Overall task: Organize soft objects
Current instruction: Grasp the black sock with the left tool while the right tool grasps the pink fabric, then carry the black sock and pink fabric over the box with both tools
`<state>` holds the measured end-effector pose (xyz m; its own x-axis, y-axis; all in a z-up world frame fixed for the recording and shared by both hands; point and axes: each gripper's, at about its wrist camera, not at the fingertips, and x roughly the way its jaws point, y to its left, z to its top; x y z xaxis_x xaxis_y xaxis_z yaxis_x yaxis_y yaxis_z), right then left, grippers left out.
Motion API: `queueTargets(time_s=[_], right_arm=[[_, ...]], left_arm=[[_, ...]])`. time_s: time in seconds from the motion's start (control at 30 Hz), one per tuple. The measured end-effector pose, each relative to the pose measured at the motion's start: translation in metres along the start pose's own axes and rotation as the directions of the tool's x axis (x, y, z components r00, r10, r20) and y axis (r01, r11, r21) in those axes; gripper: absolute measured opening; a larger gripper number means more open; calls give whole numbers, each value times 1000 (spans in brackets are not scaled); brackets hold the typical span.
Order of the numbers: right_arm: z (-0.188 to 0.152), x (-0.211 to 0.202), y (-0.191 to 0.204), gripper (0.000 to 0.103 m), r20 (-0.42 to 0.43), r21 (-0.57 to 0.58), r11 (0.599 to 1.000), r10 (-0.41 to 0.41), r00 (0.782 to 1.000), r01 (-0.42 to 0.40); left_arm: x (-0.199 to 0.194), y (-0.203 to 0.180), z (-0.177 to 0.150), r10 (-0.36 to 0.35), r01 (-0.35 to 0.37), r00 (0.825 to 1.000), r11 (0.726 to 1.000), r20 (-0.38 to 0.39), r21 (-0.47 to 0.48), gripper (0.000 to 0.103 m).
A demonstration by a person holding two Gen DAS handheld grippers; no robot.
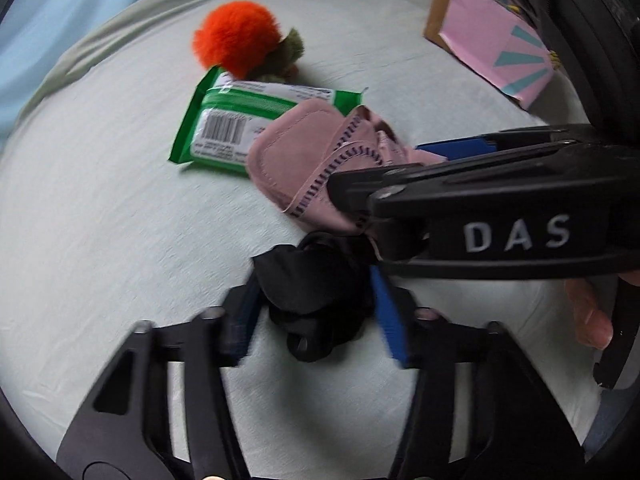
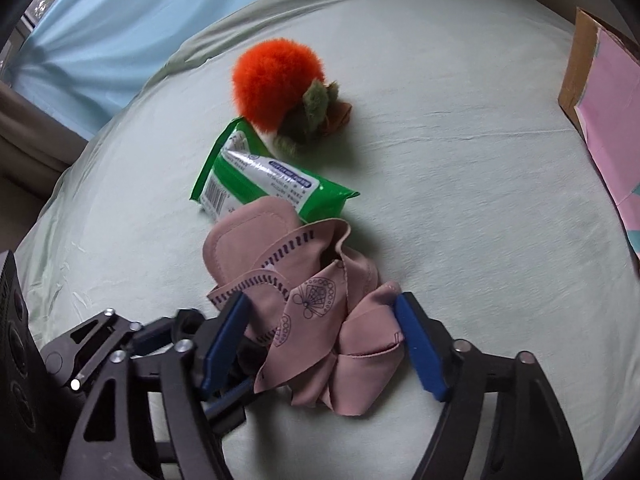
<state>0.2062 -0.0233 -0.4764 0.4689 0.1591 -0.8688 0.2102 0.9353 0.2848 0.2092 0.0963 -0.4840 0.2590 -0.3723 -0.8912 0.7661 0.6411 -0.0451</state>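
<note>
**Both claws around soft items on the bed**

Left claw (image 1: 314,320): blue pads straddle a bunched black fabric item (image 1: 312,292), lying on the sheet. Pads wide apart, seem to touch its sides; can't tell if it's gripping. Item is a lump, no clear long axis; motion blur here.

Right claw (image 2: 324,344): pads wide apart either side of a crumpled pink cloth (image 2: 316,300). Right pad touches the fabric edge, left pad sits against the folds; no squeeze visible, cloth rests on the bed. In the left wrist view the right claw (image 1: 394,178) comes in from the right, over the cloth's (image 1: 308,160) near end.

Pink cloth: dusty pink, dark dashed stitching along the hems, printed line motifs. Long axis runs away from the right wrist camera, toward a padded rounded flap at the far end that overlaps the green pack.

Green wipes pack (image 2: 260,184): flat, barcode side up, just beyond the cloth, long axis diagonal.

Orange plush (image 2: 280,76) with olive leaves, touching the pack's far end.

Bed sheet (image 2: 460,220) pale mint, lightly wrinkled. Pink cardboard box (image 2: 608,120) at right edge. Light blue curtain (image 2: 140,20) behind the bed
</note>
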Motion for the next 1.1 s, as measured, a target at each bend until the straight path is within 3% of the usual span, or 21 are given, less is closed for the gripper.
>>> queueTargets(time_s=[0.2, 0.4, 0.77, 1.1], right_arm=[[-2, -1, 10, 39, -12, -47, 999, 19, 1000, -20], [-1, -2, 10, 28, -15, -54, 998, 44, 999, -45], [1, -37, 11, 26, 32, -63, 996, 57, 998, -55], [9, -118, 10, 26, 87, -96, 992, 88, 992, -80]], left_arm=[[-1, -7, 0, -11, 11, 1000, 1000, 9, 6, 24], [-6, -8, 0, -11, 11, 1000, 999, 6, -40, 21], [-48, -10, -6, 42, -40, 999, 993, 22, -111, 20], [-124, -29, 24, 109, -97, 991, 982, 73, -159, 20]])
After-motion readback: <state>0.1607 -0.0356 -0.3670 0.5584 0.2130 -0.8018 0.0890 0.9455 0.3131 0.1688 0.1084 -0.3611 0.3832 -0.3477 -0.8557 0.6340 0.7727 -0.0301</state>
